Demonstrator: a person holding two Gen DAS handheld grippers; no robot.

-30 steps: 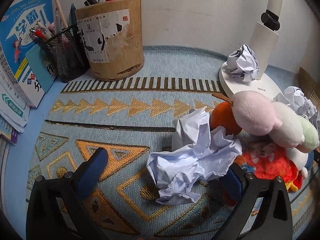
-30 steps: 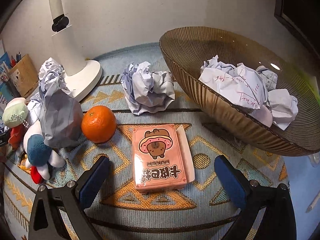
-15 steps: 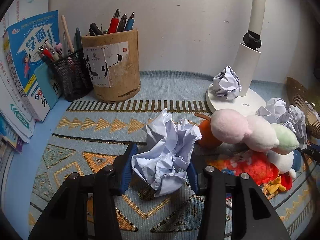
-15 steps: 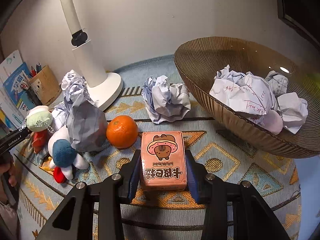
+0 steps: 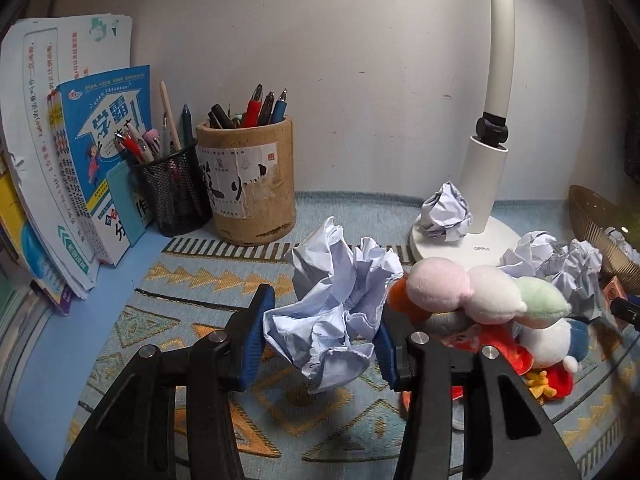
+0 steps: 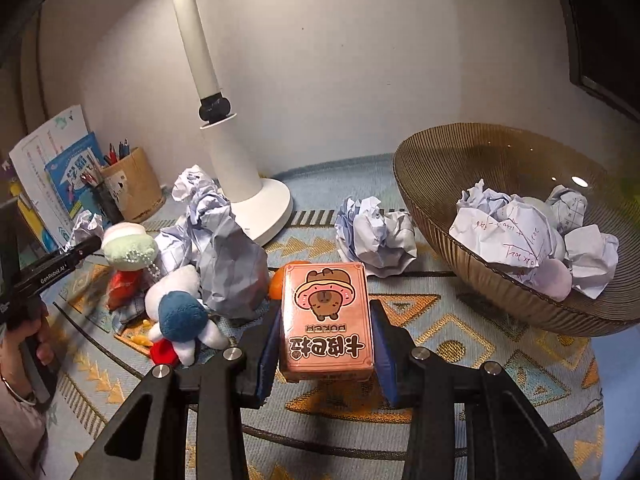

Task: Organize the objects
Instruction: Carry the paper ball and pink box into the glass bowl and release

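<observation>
My left gripper (image 5: 322, 338) is shut on a crumpled white paper ball (image 5: 334, 308) and holds it above the patterned mat. My right gripper (image 6: 326, 338) is shut on a pink card box (image 6: 326, 316) with a cartoon bear and holds it raised above the mat. A ribbed brown bowl (image 6: 460, 248) at the right holds several crumpled papers (image 6: 516, 236). More paper balls lie on the mat (image 6: 374, 236) and by the lamp base (image 5: 446, 212). An orange (image 6: 276, 284) sits partly hidden behind the box.
A white desk lamp (image 5: 484, 184) stands at the back. Plush toys (image 5: 488, 300) lie right of the left gripper. A wooden pen pot (image 5: 246, 184), a black mesh pen cup (image 5: 174, 192) and books (image 5: 80, 168) stand at the back left.
Both grippers went from open to shut: the left on the paper ball, the right on the pink box. Both objects have since been lifted off the mat.
</observation>
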